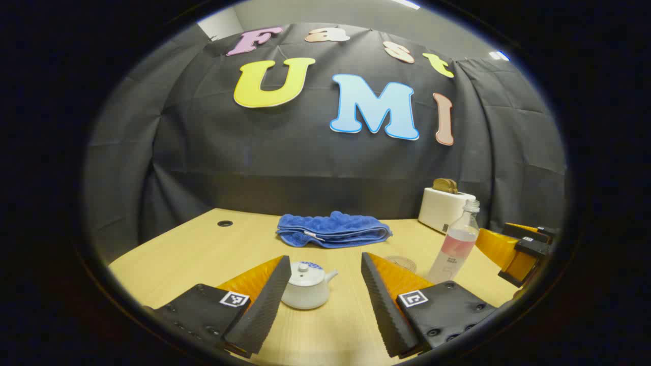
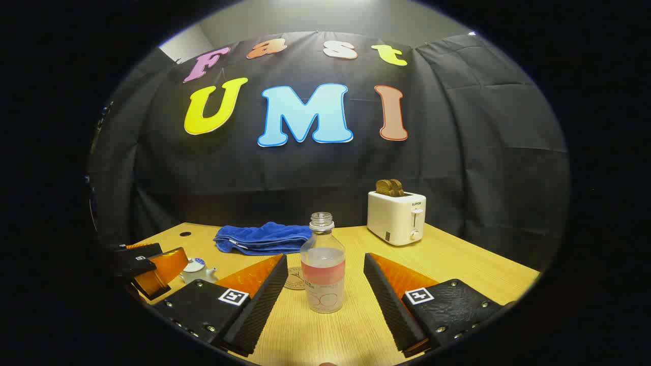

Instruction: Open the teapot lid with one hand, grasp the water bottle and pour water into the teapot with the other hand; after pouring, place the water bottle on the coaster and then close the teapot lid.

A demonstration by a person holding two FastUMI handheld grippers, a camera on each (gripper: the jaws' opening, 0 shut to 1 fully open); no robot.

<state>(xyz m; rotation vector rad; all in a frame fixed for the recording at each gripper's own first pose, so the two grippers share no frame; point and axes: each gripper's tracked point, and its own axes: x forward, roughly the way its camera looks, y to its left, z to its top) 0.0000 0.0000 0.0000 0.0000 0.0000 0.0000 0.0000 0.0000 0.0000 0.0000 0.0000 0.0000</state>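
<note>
Both views were sharp and evenly lit from ceiling lights (image 1: 407, 4) overhead; soft shadows were cast on the worktop (image 2: 457, 264), and edges were bent by fisheye distortion.

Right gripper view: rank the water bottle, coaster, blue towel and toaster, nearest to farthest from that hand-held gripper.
1. Water bottle, between the open fingers.
2. Coaster, just behind, slightly left.
3. Blue towel, back left.
4. Toaster, back right; towel and toaster too close to call.

I see a light wood counter (image 2: 457, 264) with a cable hole (image 1: 225, 223) at its far left. Black cloth wall (image 2: 483, 152) behind; pale wall and ceiling light above.
</note>
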